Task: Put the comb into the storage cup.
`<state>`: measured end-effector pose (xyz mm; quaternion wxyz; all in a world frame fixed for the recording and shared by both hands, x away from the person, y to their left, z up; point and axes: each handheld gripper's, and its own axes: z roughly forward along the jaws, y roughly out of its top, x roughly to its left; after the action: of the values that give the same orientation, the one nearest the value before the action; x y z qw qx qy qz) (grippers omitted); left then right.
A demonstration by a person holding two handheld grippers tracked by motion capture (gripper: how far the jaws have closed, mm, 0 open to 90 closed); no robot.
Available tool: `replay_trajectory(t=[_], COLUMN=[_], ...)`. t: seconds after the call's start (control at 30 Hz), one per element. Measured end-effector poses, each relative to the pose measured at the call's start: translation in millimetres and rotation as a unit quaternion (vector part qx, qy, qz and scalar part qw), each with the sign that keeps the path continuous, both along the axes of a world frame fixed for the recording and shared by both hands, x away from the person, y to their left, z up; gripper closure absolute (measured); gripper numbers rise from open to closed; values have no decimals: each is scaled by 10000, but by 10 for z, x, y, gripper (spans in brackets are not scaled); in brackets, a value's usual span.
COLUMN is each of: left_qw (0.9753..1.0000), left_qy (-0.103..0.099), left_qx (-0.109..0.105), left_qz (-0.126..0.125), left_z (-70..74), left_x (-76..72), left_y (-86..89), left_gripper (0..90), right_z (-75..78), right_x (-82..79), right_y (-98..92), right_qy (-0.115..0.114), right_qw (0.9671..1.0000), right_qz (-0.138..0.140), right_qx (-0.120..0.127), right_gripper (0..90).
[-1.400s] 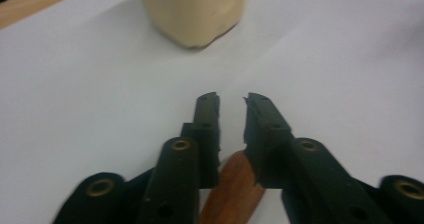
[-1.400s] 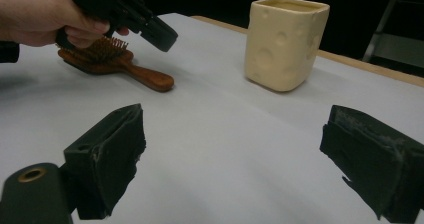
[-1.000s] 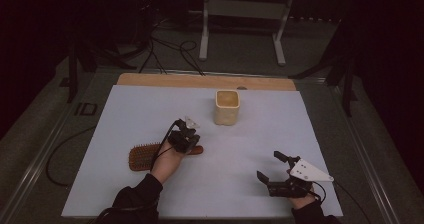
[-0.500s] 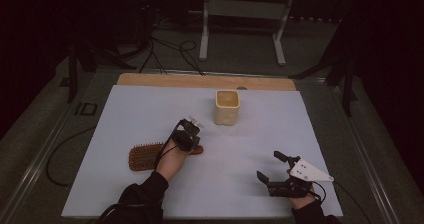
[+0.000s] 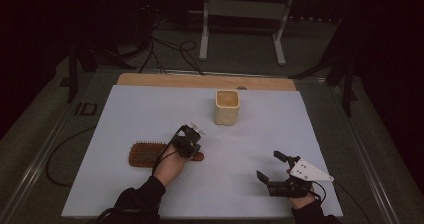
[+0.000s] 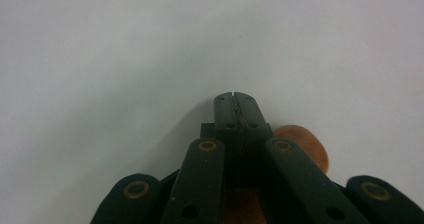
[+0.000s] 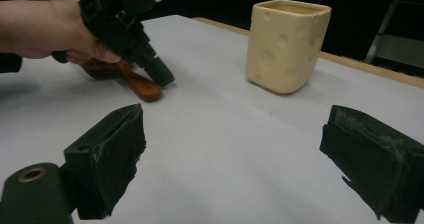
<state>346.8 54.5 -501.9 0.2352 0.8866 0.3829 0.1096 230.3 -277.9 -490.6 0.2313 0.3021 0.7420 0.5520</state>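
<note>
Jaws pressed together, our left gripper (image 5: 192, 136) rests over the hairbrush (image 5: 150, 154) handle without pinching it, so with the brush lying flat on the bench (image 5: 125, 109) near the cream cup (image 5: 227, 107), and our right gripper (image 5: 272, 171) spread idle, the pickup remains

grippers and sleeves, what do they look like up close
Both are black, two-jaw tools. The left gripper carries a small white tag and a thin dark cable. The right gripper has a grey three-cornered plate with dots on top. Both forearms wear dark sleeves.
</note>
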Motion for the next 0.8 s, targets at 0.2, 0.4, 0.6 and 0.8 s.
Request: replay_trajectory(t=[0.2, 0.4, 0.6, 0.8], left_qw=[9999, 9997, 9997, 9997], left_qy=[51, 106, 107, 98], left_qx=[-5, -69, -69, -84], left_qz=[-113, -190, -224, -220], left_z=[-2, -5, -2, 12], left_x=[-121, -231, -348, -459], left_y=[37, 81, 161, 279], left_gripper=[900, 900, 900, 900], right_z=[0, 7, 3, 3], right_x=[7, 4, 10, 9], right_y=[2, 1, 5, 7], right_qy=[12, 13, 16, 19], right_qw=[10000, 10000, 10000, 10000], right_qz=[8, -2, 0, -1], right_qx=[20, 36, 20, 23], right_gripper=[94, 94, 94, 94])
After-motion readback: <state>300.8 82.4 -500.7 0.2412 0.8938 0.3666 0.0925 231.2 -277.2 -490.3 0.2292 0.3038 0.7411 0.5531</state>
